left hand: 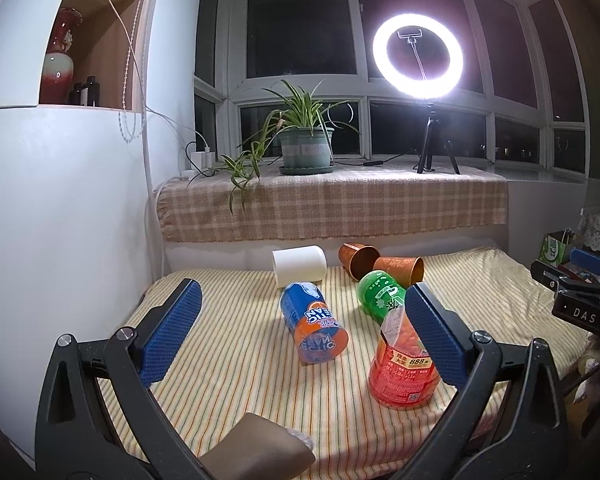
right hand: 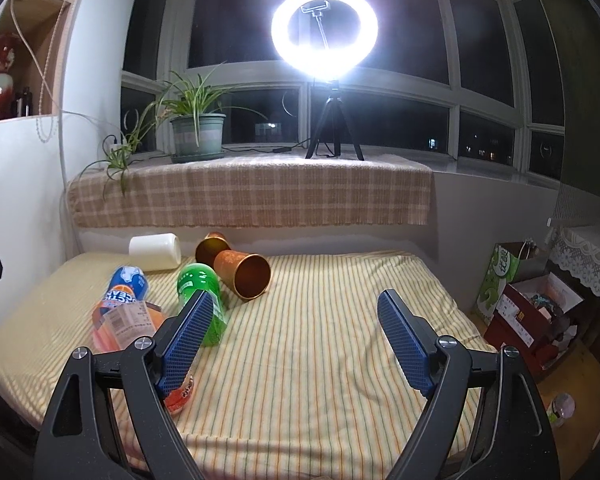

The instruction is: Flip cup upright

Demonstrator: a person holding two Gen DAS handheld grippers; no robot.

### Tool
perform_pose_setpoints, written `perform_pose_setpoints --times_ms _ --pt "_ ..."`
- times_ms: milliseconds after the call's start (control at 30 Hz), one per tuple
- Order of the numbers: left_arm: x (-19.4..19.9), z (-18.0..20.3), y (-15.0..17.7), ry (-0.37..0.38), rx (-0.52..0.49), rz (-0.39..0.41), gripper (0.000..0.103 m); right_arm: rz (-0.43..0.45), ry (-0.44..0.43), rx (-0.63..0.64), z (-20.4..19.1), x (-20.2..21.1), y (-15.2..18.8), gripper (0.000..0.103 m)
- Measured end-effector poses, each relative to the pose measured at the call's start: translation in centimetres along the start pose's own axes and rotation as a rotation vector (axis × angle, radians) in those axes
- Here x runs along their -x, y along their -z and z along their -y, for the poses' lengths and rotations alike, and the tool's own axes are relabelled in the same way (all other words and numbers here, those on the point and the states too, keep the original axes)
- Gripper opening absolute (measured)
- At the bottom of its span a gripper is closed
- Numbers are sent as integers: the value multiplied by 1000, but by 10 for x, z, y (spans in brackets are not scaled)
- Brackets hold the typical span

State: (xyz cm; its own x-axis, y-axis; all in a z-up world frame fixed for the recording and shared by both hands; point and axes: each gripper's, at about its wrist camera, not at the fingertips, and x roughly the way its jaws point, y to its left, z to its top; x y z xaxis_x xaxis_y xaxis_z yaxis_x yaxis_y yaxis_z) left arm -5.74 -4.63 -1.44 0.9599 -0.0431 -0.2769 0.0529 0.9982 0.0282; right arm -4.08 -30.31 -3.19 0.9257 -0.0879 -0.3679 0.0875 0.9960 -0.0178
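Several cups lie on their sides on the striped cloth [left hand: 236,364]: a white cup [left hand: 299,267], two copper cups [left hand: 400,269] [left hand: 354,258], a green cup [left hand: 380,294], a blue-and-orange cup [left hand: 314,330] and a red cup [left hand: 404,368]. My left gripper [left hand: 300,336] is open and empty, above the blue-and-orange cup, its right finger in front of the red cup. My right gripper [right hand: 296,340] is open and empty over bare cloth; its left finger overlaps the green cup [right hand: 200,292]. The near copper cup [right hand: 244,274] opens toward me.
A ledge with a checked cloth [left hand: 332,208] holds a potted plant [left hand: 306,146] and a lit ring light on a tripod [left hand: 418,56]. A white wall cabinet [left hand: 60,200] stands at the left. Boxes and bags [right hand: 532,312] sit on the floor at the right.
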Motion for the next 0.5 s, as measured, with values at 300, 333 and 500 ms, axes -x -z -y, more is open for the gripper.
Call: perform_pose_setpoints --times_ms 300,333,500 --pt "-1 -1 4 -11 0 -11 103 -2 -3 4 0 0 0 84" --pt "-1 -1 4 -10 0 -11 103 -3 -3 4 0 0 1 84" --pt "0 1 6 -15 -29 4 103 -7 -4 4 -1 -1 2 84"
